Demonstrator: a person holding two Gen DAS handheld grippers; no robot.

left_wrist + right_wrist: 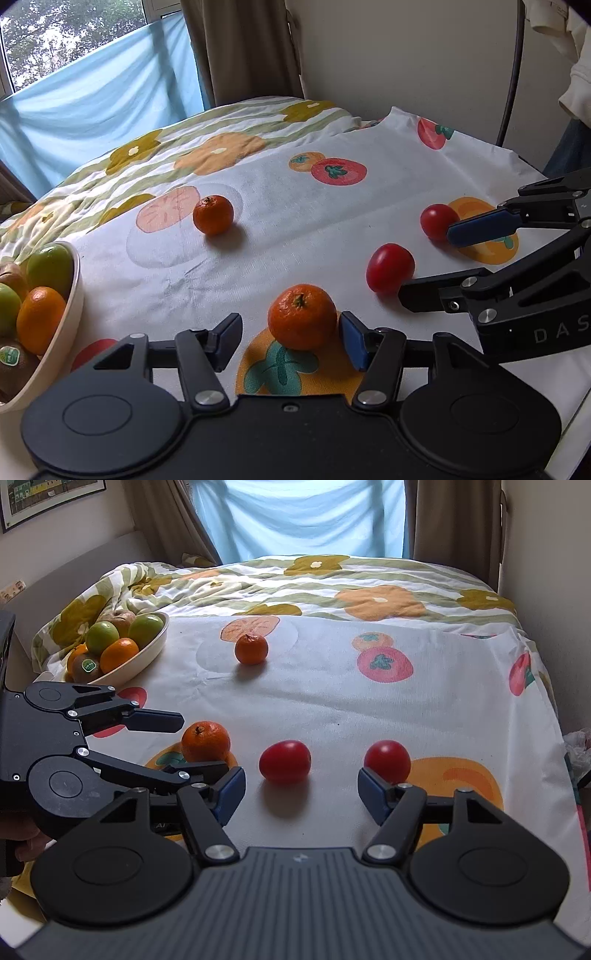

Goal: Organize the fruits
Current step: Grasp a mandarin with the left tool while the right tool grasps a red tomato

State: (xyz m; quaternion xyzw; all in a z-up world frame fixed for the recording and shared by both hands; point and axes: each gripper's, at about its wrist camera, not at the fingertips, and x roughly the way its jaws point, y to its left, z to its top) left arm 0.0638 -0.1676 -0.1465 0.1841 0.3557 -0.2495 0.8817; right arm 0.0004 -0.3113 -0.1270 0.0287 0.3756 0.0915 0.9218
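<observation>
A mandarin (302,317) sits on the fruit-print cloth between the fingers of my left gripper (291,339). The right pad is against its side and the left pad stands clear, so the gripper is open. The right wrist view shows the same mandarin (205,742) between the left gripper's (181,744) fingers. My right gripper (301,794) is open, and an oval red tomato (284,761) lies just ahead of its gap. A second tomato (387,760) sits at its right fingertip. Another mandarin (251,648) lies farther back.
A cream bowl (155,646) at the left holds green and orange fruit and a kiwi with a sticker. A rumpled flowered quilt (369,579) lies behind the cloth. The cloth's right side drops off at the bed edge (554,709) by the wall.
</observation>
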